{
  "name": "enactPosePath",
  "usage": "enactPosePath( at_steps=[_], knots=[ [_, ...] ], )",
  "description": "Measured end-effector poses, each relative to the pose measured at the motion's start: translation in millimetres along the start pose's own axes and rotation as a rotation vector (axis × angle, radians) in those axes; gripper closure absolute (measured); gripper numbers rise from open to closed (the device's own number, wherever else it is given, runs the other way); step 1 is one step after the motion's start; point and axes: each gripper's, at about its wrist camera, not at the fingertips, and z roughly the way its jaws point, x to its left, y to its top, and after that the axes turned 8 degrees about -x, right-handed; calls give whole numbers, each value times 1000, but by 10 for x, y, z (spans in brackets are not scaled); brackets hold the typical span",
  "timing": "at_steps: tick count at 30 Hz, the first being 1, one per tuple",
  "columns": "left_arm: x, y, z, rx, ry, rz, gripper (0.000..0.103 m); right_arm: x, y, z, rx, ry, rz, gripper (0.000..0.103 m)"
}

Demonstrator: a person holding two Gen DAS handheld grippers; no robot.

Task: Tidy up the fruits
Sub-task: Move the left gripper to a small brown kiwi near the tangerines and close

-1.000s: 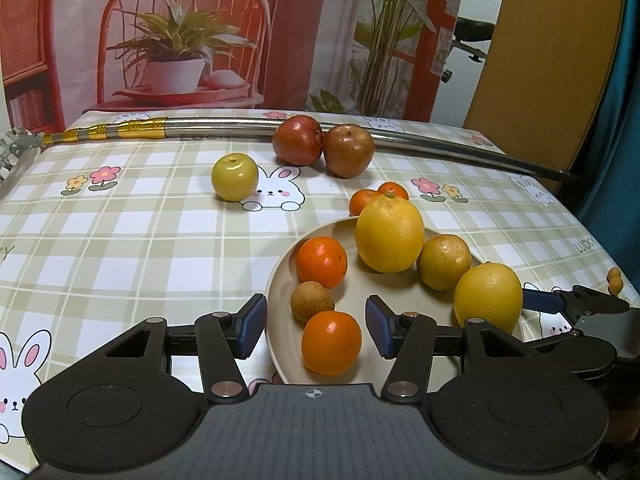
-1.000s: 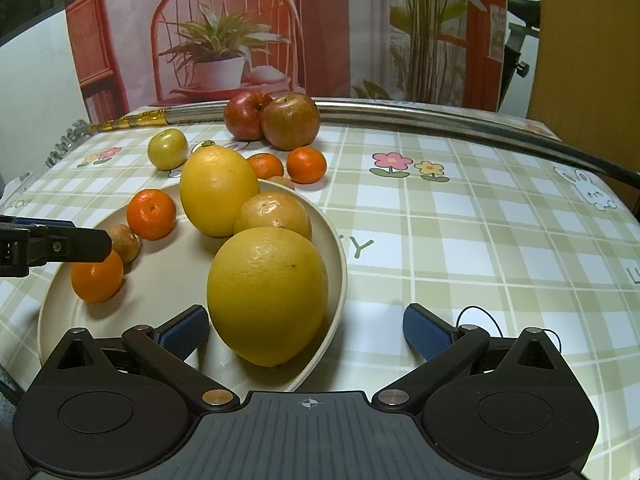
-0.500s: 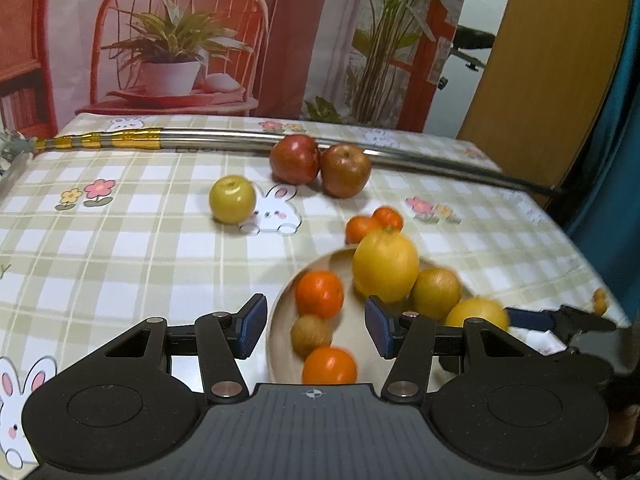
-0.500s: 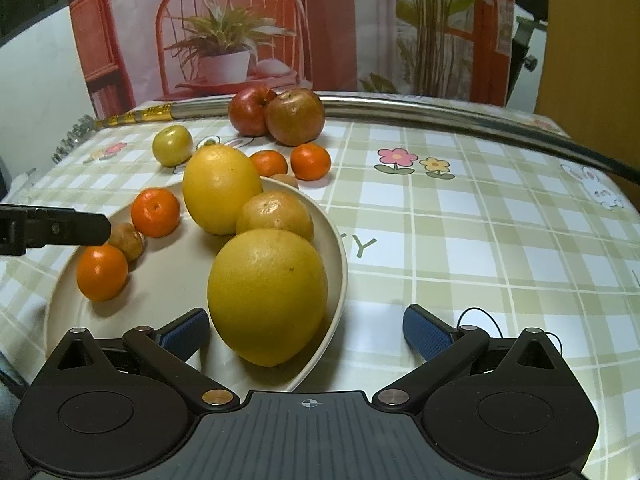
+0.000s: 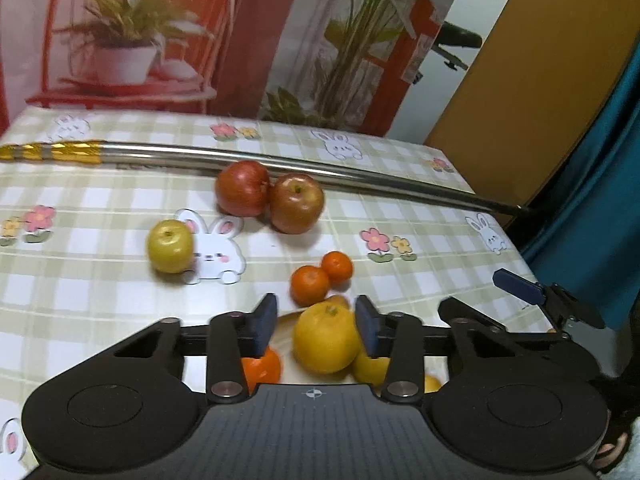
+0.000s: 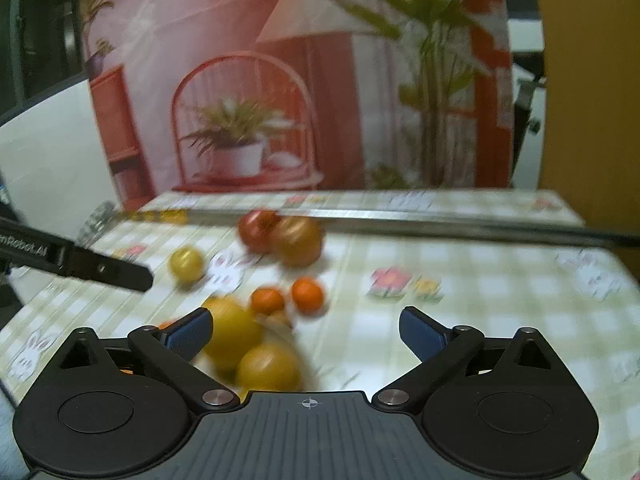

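A cream plate holds a big yellow citrus, an orange and other fruit mostly hidden behind my left gripper. Its jaws are closing with nothing between them; the citrus lies below and beyond the pads. On the cloth sit two tangerines, two red apples and a yellow-green apple. In the blurred right wrist view my right gripper hangs wide over the plate's right side, jaws closing a little, nothing in them. The yellow citrus shows by its left pad.
A long metal rod lies across the far side of the table, just behind the apples. The table's right edge meets a blue curtain and a wooden panel. A printed backdrop stands behind the table.
Both grippers have lifted and tipped upward, so the plate has slid to the bottom of each view. The left jaws have narrowed. No fruit has moved.
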Motion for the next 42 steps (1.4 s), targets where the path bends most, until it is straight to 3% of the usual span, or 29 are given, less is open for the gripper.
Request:
enactPosePath(
  at_steps=[5,9,17,24,30,33,42],
  knots=[
    [-79,167,465,110,-26,-20,67,-206,132,204,10,-131,-22,4],
    [-26,241,814,205,-33,-87,68,-355,112,332,10,-157,-6,4],
    [-3,278,1193,312,1,-107,68,-549,-51,428,29,-151,57,4],
    [-63,319,1303,329,-20,-110,68,-656,-124,462,34,-150,98,4],
    [-118,435,1322,267,49,-34,68,-719,-145,463,34,-151,122,4],
    [-80,467,1336,252,59,-48,68,-746,-145,454,33,-155,132,4],
    [-41,474,1187,297,27,-84,67,-770,-156,421,31,-154,138,4]
  ],
)
